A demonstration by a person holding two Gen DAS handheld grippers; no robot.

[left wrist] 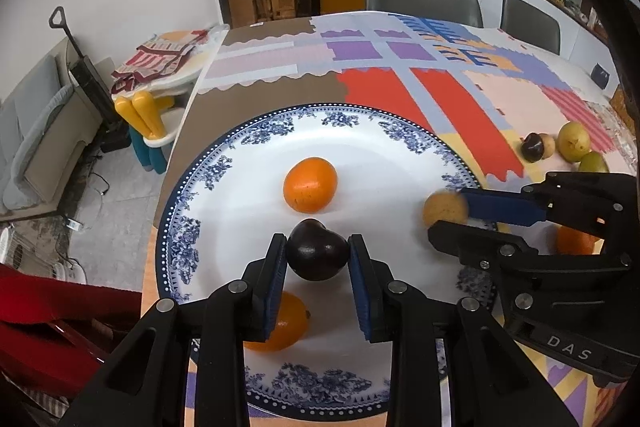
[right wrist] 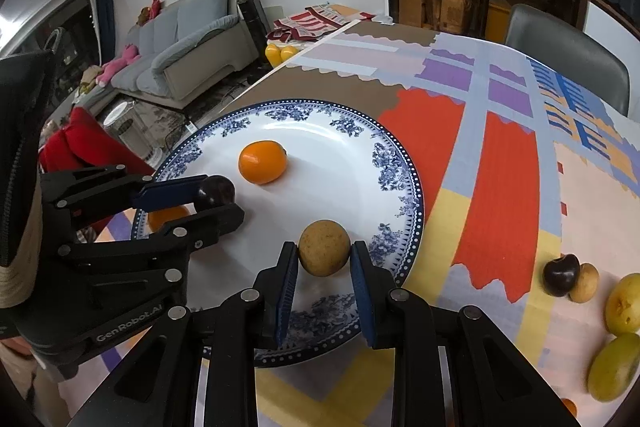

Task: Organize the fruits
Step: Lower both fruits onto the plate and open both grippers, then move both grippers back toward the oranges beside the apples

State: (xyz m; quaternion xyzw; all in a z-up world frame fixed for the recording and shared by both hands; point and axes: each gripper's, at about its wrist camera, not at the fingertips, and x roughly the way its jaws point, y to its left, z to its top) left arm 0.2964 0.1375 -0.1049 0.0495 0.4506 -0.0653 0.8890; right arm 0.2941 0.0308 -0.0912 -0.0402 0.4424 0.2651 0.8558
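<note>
1. My left gripper point(left wrist: 318, 253) pinches a dark plum point(left wrist: 317, 254) over the blue-rimmed plate point(left wrist: 400, 131).
2. My right gripper point(right wrist: 325, 254) pinches a tan fruit point(right wrist: 324, 247) above the plate's near rim.
3. 2 oranges point(left wrist: 310, 183) sit on the plate.

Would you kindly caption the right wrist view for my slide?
Right gripper holds a tan fruit over the plate.

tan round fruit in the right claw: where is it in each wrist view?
Left wrist: tan fruit at right-centre, over the plate's right rim, in the right claw.
Right wrist: bottom centre, between the fingers.
Shared landmark: the orange on the blue-rimmed plate.
</note>
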